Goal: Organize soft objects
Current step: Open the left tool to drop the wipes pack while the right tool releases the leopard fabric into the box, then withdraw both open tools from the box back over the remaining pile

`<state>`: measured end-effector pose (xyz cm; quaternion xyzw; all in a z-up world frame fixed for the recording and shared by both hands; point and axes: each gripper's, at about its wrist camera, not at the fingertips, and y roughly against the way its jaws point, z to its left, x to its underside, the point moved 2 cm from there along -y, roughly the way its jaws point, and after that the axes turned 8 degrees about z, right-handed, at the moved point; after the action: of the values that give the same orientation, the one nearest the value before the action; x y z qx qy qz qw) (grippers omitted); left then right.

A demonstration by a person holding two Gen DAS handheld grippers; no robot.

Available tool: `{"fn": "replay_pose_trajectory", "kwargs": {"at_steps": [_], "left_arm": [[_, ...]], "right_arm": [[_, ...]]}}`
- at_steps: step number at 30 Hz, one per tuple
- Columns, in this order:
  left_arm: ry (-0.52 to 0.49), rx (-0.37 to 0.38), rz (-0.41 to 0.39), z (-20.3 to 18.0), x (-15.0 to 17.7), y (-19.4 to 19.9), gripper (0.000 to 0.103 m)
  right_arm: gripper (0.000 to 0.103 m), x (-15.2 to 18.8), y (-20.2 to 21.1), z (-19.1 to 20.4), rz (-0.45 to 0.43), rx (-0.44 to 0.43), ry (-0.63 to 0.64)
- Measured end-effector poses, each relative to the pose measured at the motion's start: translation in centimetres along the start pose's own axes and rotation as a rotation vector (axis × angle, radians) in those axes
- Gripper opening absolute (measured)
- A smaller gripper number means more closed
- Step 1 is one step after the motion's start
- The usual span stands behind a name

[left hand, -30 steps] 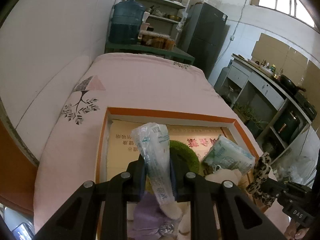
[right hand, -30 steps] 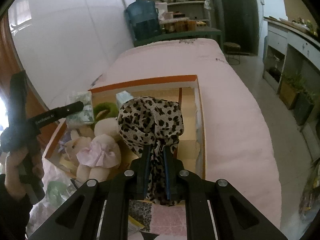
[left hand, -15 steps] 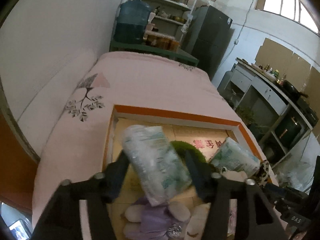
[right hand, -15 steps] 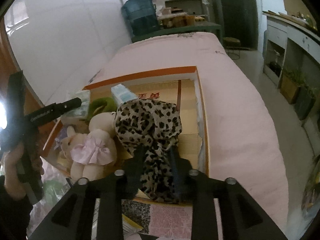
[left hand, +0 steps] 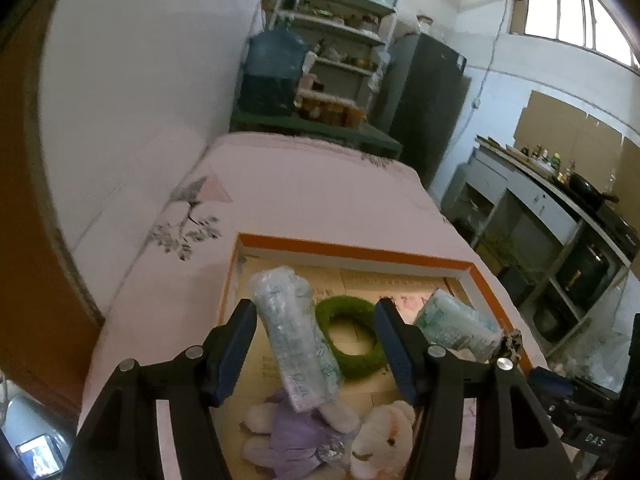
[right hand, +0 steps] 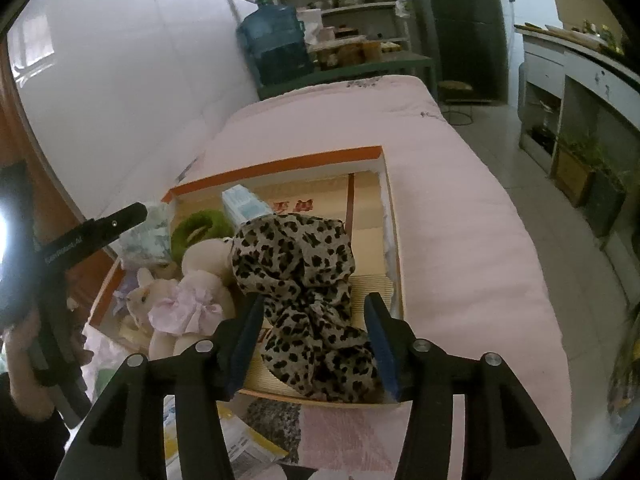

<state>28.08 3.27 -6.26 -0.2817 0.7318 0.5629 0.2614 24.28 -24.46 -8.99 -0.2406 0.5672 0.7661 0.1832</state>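
Your left gripper hangs over the near-left part of the orange-rimmed cardboard box that sits on the pink bedcover. Its jaws are spreading, and the clear plastic-wrapped tissue pack lies loose between them, tilted, its upper end near the left finger and its lower end resting on the purple-dressed plush toy; neither pad presses on it. Just right of the pack lies the green moss ring on the box floor, then a second wrapped tissue pack toward the box's right wall. A cream plush rabbit lies beside the purple one at the near edge.

From your right wrist view, your hand grips the left tool's handle at the far left, beside the box's left side, where a plush rabbit in a pink dress lies against a cream plush.

Your right gripper is also letting go: its jaws are widening around the leopard-print cloth, which sits bunched in a heap in the near-right part of the box, its lower end draped toward the near wall. The blue pads stand clear of the fabric on both sides. Right of the box, bare pink bedcover runs to the bed's edge, with tiled floor beyond.
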Motion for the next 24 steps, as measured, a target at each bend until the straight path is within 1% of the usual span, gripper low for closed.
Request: {"fn": "replay_pose_trajectory", "kwargs": {"at_steps": [1,7,10,17,24], "left_arm": [[0.001,-0.007,-0.013,0.0,0.0,0.3,0.066],[-0.009,-0.035,-0.102,-0.5,0.1,3.1,0.066],[-0.012,-0.023,-0.132,-0.7,0.2,4.6,0.066],[-0.048,0.025,-0.151,-1.9,1.0,7.1,0.066],[-0.058,0.065,-0.158,-2.8,1.7,9.2,0.066]], "right_arm": [[0.054,0.1,0.2,0.0,-0.003,0.0,-0.001],[0.054,0.5,1.5,0.0,-0.021,0.017,-0.006],[0.054,1.0,2.2,0.2,-0.026,0.028,-0.006],[0.054,1.8,3.6,1.2,-0.031,0.035,0.003],[0.054,2.3,4.6,2.3,-0.038,0.035,0.009]]}}
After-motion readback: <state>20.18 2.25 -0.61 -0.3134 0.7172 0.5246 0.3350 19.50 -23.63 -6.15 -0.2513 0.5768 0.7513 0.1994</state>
